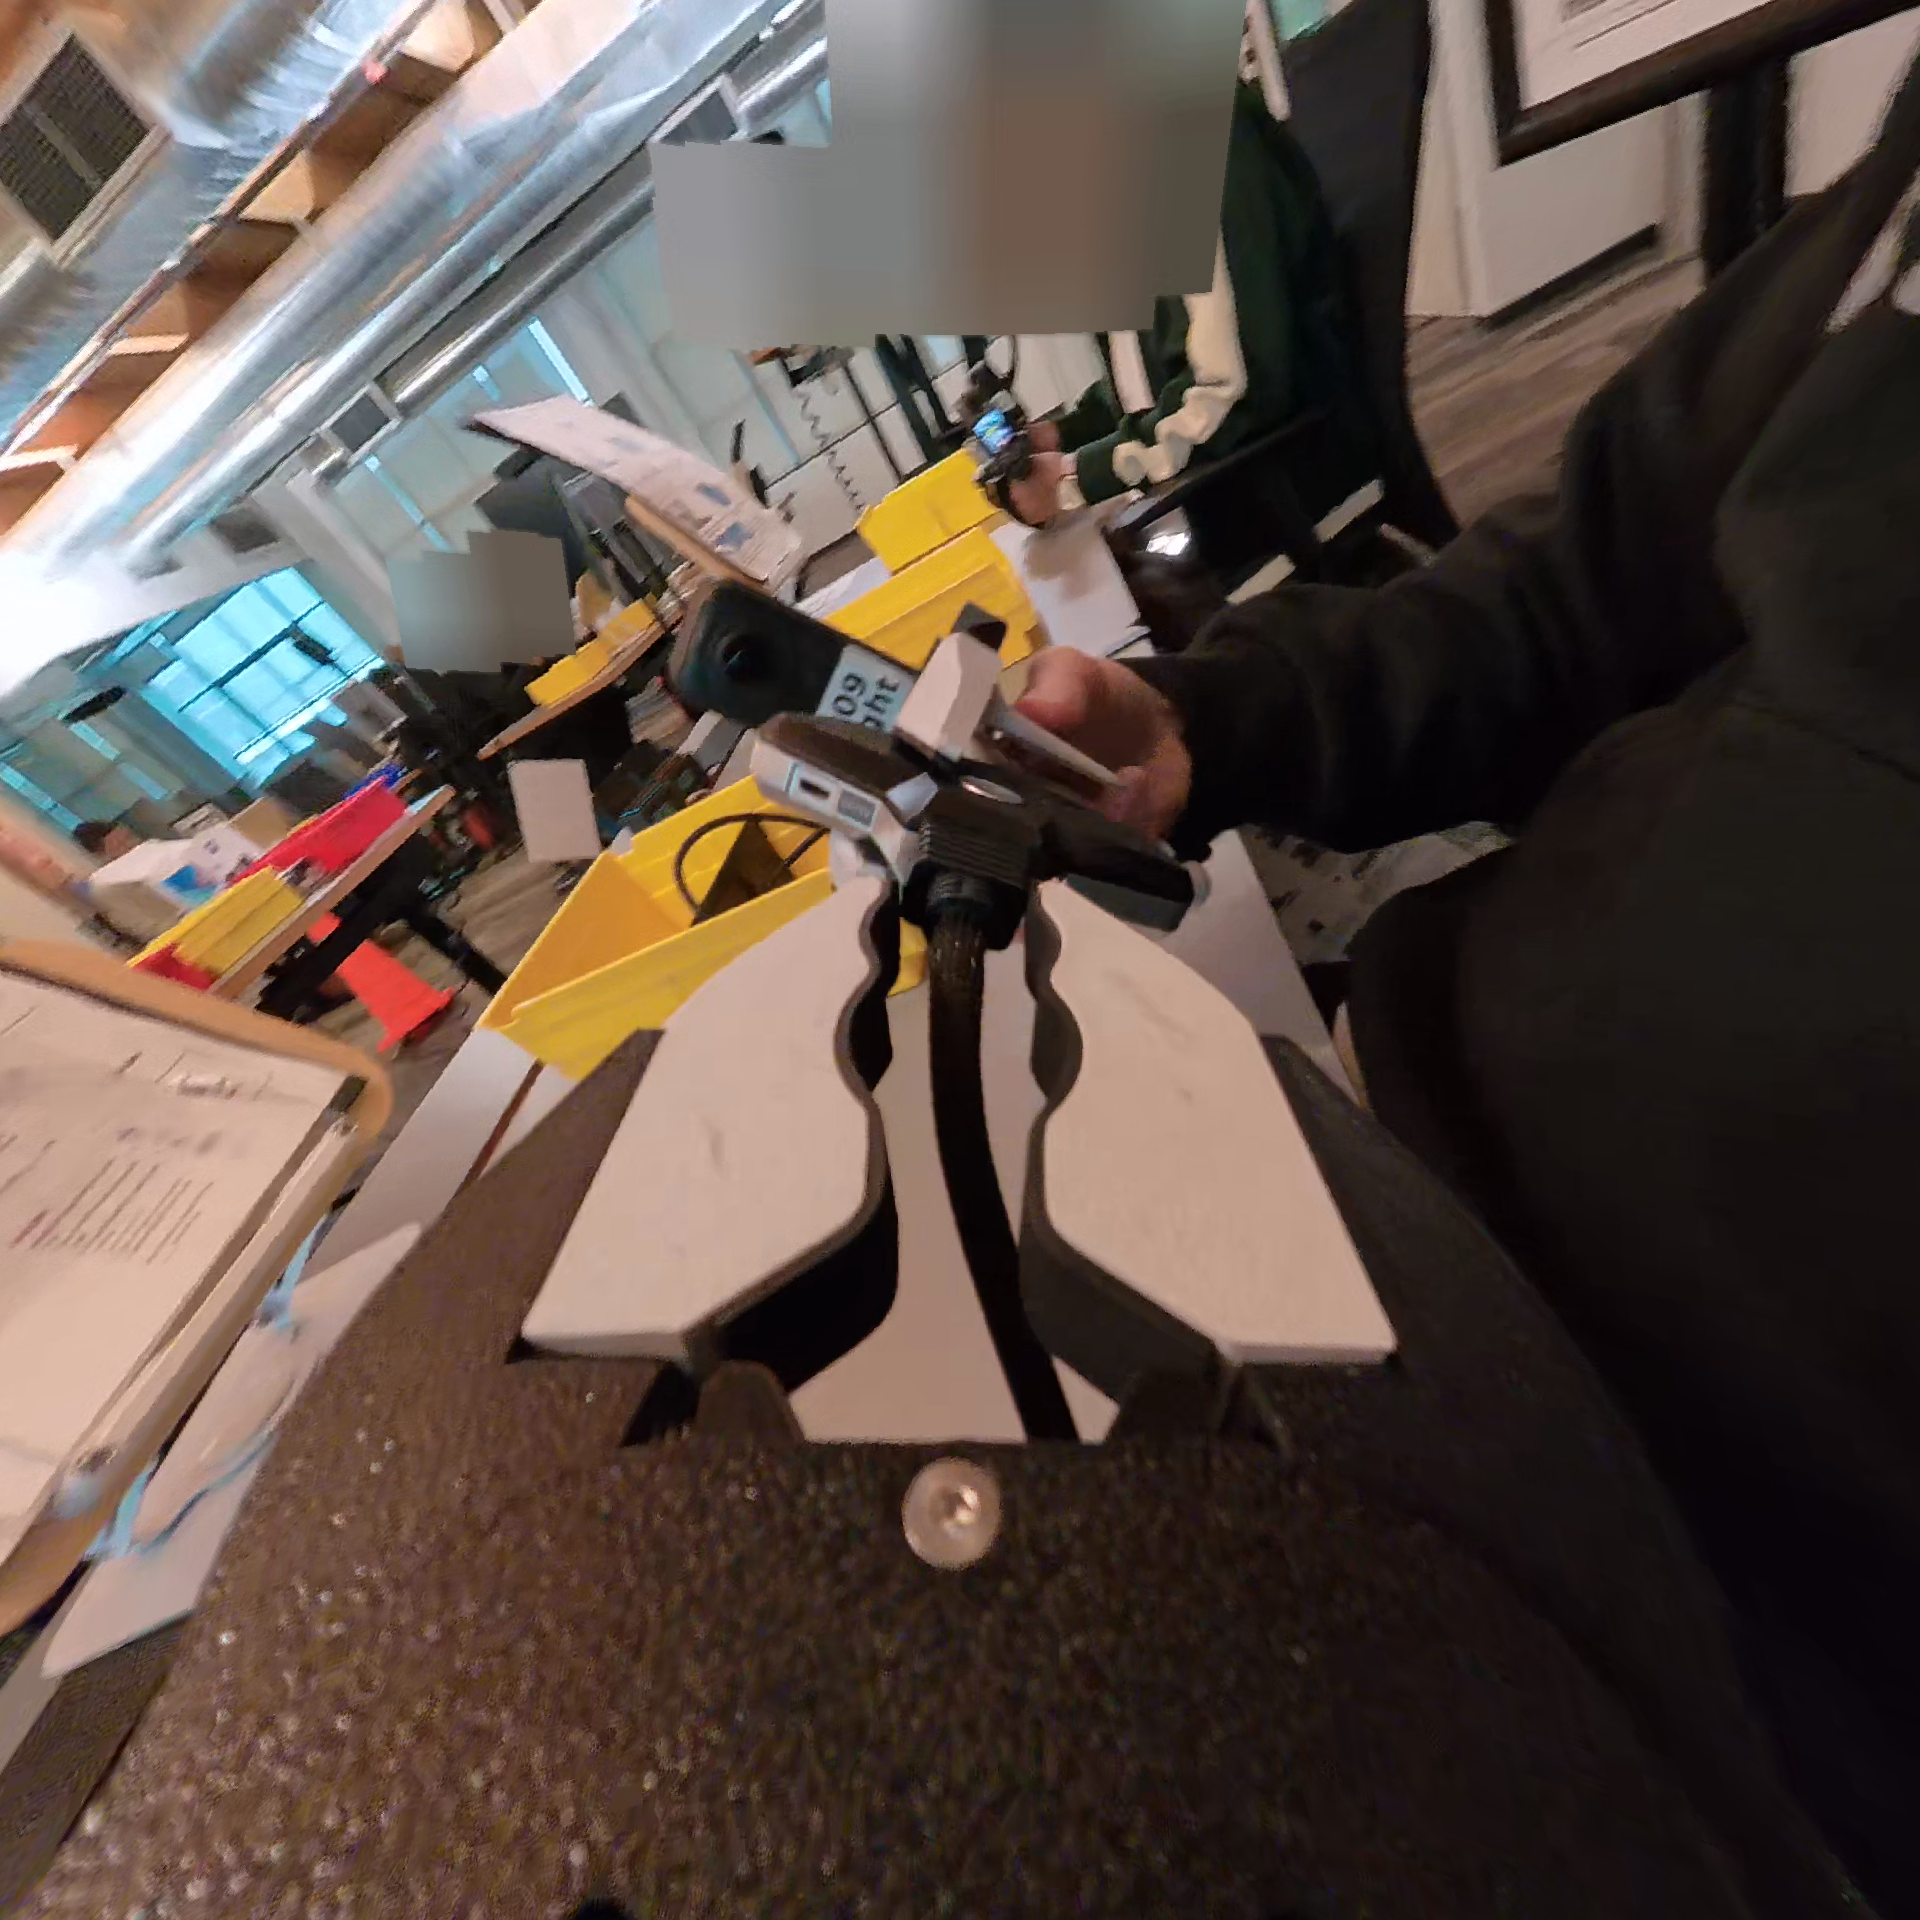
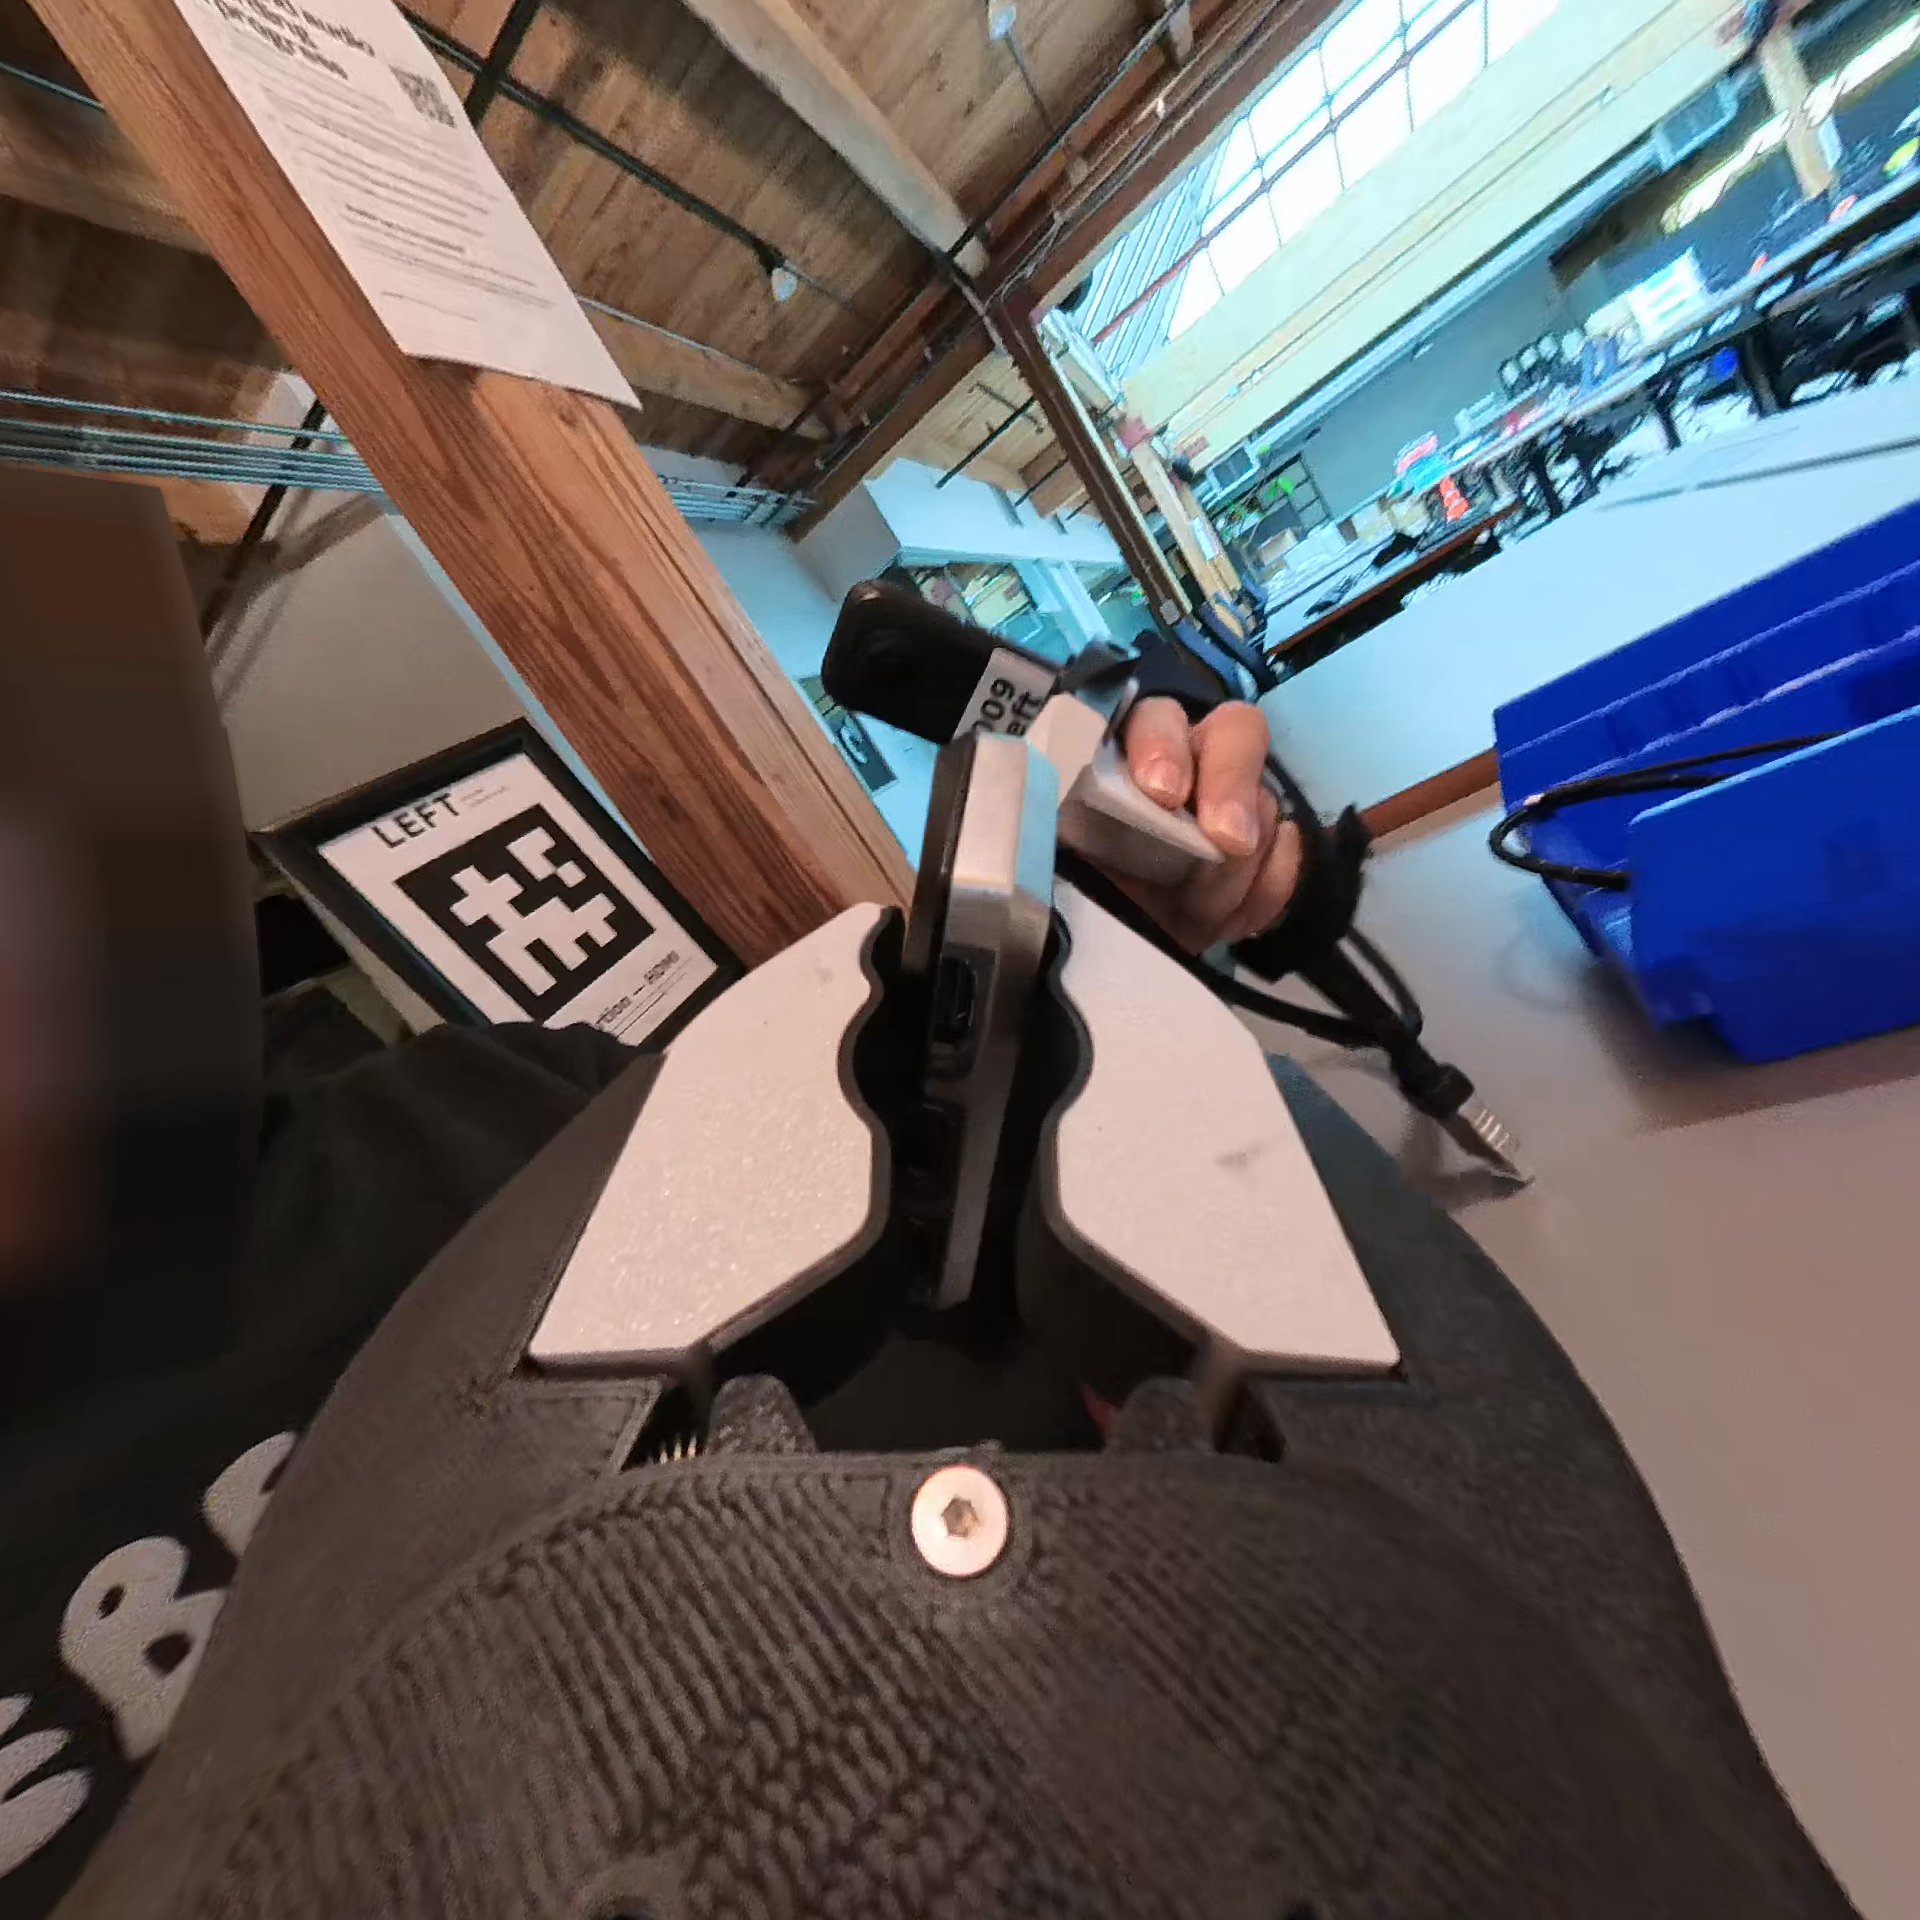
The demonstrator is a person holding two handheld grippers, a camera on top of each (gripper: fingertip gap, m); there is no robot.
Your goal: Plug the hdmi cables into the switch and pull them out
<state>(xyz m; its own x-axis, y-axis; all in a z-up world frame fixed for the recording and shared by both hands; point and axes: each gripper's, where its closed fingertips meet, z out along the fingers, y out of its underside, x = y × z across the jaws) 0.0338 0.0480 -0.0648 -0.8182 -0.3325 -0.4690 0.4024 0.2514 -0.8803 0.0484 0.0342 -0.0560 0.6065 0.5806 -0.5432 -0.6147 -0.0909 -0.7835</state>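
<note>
My left gripper (image 1: 956,914) is shut on the black plug (image 1: 971,857) of a braided HDMI cable (image 1: 966,1091), which runs back between the white fingers. The plug's front end meets the grey HDMI switch (image 1: 831,795), which the other gripper holds just beyond. Whether the plug is seated is hidden. In the right wrist view my right gripper (image 2: 971,935) is shut on the switch (image 2: 987,831), a grey metal slab held edge-on with dark ports facing left. Behind it a hand (image 2: 1216,821) holds the left gripper.
A second black HDMI cable lies on the grey table (image 2: 1662,1351), its plug (image 2: 1475,1132) to the right. A blue bin (image 2: 1766,831) stands at the far right. A yellow bin (image 1: 644,956) holding a cable is ahead left. A wooden post (image 2: 582,582) rises at left.
</note>
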